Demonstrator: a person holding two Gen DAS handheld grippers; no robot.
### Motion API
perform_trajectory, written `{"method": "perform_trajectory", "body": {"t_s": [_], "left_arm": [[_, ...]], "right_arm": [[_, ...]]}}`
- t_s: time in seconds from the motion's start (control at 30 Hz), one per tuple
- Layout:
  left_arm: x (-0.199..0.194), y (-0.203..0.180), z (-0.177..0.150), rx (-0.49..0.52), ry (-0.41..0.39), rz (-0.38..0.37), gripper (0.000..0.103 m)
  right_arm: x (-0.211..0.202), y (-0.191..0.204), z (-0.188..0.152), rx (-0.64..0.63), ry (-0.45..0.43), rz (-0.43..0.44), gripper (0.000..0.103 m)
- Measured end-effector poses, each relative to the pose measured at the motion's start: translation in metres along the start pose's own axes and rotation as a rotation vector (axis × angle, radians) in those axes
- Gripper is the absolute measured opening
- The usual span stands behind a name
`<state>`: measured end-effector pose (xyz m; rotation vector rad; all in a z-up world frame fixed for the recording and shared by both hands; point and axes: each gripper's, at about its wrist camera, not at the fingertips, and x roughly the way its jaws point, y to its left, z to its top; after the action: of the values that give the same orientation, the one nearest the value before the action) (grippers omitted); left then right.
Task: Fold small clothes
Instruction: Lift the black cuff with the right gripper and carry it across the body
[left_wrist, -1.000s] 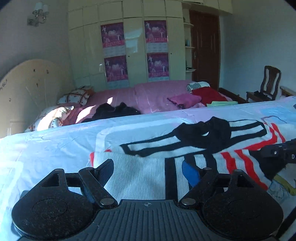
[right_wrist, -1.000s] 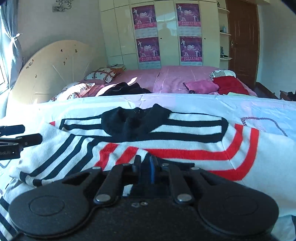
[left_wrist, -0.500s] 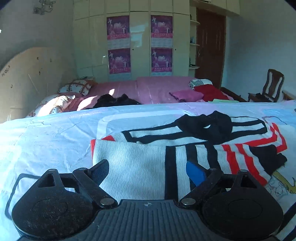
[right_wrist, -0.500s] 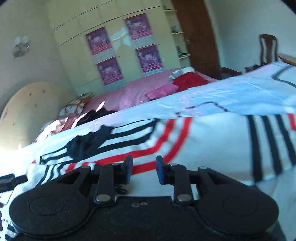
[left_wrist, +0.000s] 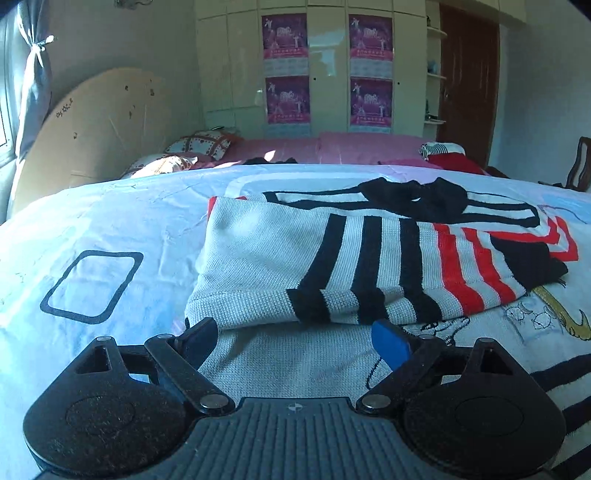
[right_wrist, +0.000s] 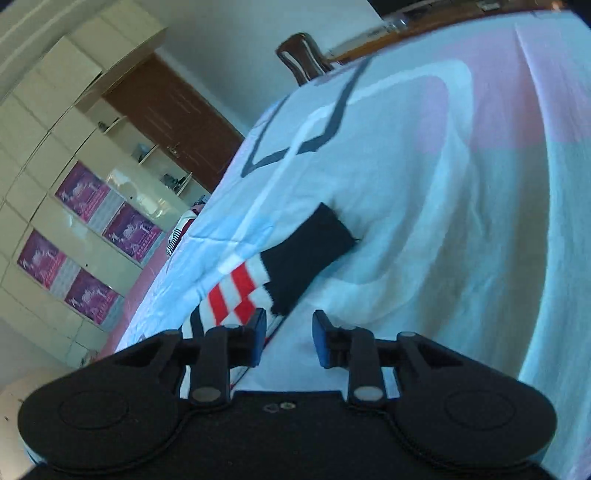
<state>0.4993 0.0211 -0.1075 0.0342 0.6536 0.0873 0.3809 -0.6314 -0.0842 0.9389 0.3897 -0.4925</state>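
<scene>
The striped sweater (left_wrist: 369, 258) lies spread on the bed sheet (left_wrist: 110, 221), with 1 sleeve already folded across the body so its black cuff ends toward the right side of the left wrist view. The left gripper (left_wrist: 295, 339) hovers low over the sweater's near white part, its jaws spread wide, and nothing is pinched between the 2 fingers — only flat knit shows beneath them. The folded sleeve's edge runs crosswise just ahead of these fingers, so its long axis lies left to right across the gripper's line of sight.

The right gripper (right_wrist: 288, 341) is tilted hard to one side, and its jaws have just been opening; they stand partly apart with nothing between them. Just ahead of its fingers, slightly to the left, lies the other sleeve (right_wrist: 266, 280) with red stripes and a black cuff (right_wrist: 310, 254), stretched out flat on the sheet and pointing away and up to the right in that view.

Judging from this, the free sleeve is what remains to be brought in, and the right hand is clearly the nearer one — the cuff lies close in front of its fingertips, its long axis running roughly along the gripper's reach. A pinch near the cuff would call for the jaws to straddle the sleeve's width.
</scene>
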Motion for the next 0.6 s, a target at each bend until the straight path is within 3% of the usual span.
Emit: {"method": "perform_trajectory", "body": {"t_s": [0.23,0.3,0.33,0.5,0.53,0.6], "left_arm": [[0.005,-0.012,-0.004,-0.016,0.045,0.041,0.09],[0.008,-0.013,-0.006,-0.024,0.051,0.047,0.09],[0.008,-0.013,-0.006,-0.025,0.049,0.054,0.094],[0.009,-0.012,-0.007,-0.026,0.051,0.07,0.097],[0.009,-0.012,-0.007,-0.028,0.051,0.069,0.097],[0.01,-0.01,-0.005,-0.031,0.055,0.067,0.097]], "right_arm": [[0.039,-0.013,0.016,0.052,0.008,0.068,0.027],[0.048,-0.012,0.02,0.052,0.004,0.07,0.018],[0.051,-0.011,0.02,0.039,0.01,0.057,0.008],[0.027,0.009,0.021,-0.157,-0.028,0.019,0.007],[0.035,0.006,0.019,-0.164,0.003,-0.023,0.007],[0.038,0.003,0.021,-0.138,0.005,-0.011,0.007]]}}
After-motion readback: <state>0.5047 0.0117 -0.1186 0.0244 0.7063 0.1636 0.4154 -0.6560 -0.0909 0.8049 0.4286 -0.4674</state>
